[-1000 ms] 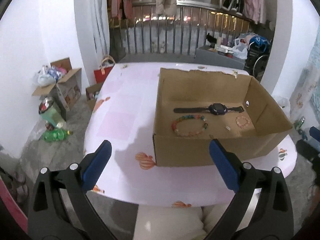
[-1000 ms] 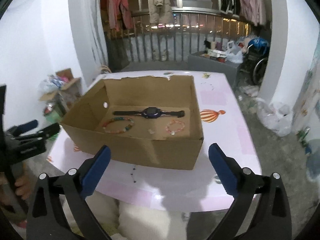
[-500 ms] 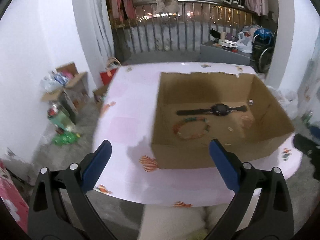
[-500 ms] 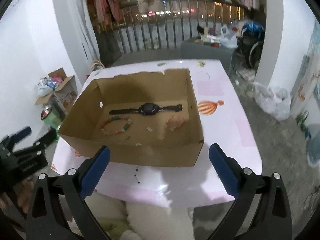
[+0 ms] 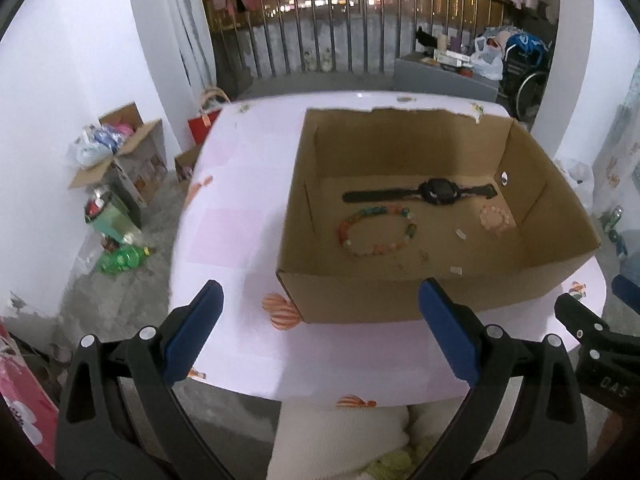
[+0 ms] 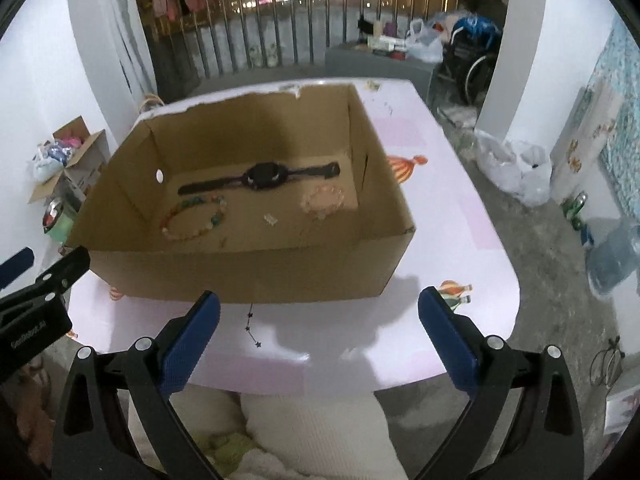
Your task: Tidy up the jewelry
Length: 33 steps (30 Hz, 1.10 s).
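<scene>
Both grippers hang short of the bench (image 5: pixel 240 240), over the person's lap, and hold nothing: the left gripper (image 5: pixel 320 332) and the right gripper (image 6: pixel 319 330) each have their jaws spread wide. The jewelry lies on the floor of an open box (image 5: pixel 360 296) standing on the bench. A black watch (image 5: pixel 438 192) lies flat toward the back; a bead bracelet (image 5: pixel 378 232) of mixed colours rests in front of it on the left, and a small pink bracelet (image 5: pixel 496 218) sits near the right wall, all apart from one another. A thin chain (image 6: pixel 252 328) lies on the bench outside the box, just before its near wall. These pieces are probably light, and the bracelets limp and apt to slide on cardboard. The watch looks best taken across its stiff case, a bracelet by pinching one arc of beads, the chain by a low pinch from above.
</scene>
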Available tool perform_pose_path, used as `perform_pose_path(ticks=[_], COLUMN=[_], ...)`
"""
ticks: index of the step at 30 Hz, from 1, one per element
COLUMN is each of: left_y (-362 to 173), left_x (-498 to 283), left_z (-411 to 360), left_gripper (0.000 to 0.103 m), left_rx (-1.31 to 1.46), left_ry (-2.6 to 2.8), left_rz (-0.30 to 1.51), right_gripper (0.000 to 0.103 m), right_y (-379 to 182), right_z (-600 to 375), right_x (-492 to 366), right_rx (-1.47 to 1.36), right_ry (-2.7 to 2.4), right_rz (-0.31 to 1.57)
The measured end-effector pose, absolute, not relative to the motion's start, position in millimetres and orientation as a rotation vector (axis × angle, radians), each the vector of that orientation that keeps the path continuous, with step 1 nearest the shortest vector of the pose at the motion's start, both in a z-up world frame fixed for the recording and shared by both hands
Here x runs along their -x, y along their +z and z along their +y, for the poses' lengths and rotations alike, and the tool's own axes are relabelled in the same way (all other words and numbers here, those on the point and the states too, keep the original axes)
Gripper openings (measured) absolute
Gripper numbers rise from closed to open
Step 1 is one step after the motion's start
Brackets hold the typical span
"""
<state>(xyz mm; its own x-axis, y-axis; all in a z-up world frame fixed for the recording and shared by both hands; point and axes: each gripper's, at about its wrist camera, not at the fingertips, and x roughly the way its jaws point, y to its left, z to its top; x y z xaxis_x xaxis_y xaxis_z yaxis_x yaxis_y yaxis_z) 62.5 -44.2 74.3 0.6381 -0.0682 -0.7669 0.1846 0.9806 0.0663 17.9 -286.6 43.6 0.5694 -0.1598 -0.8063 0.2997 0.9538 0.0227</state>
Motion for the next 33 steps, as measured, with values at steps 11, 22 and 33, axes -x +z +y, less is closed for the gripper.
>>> perform_pose_path(ticks=[11,22,33], left_y=[63,60,59], left_x=[-74,-75,-75], left_z=[-32,-28,-25], left_gripper=[0.094,0.094,0.094], left_rx=[-0.106,-0.117,-0.177], left_ry=[-0.091,-0.055,-0.016], left_rz=[0.935,0.960,0.981], right_gripper=[0.096,0.096,0.096], right_y=[43,38,40], right_z=[-280,-287,-289], right_x=[-26,-26,-24], right_rx=[-0.118,-0.162,-0.154], right_ry=[-0.281,-0.275,-0.295], right_rz=[0.941,0.983,0.976])
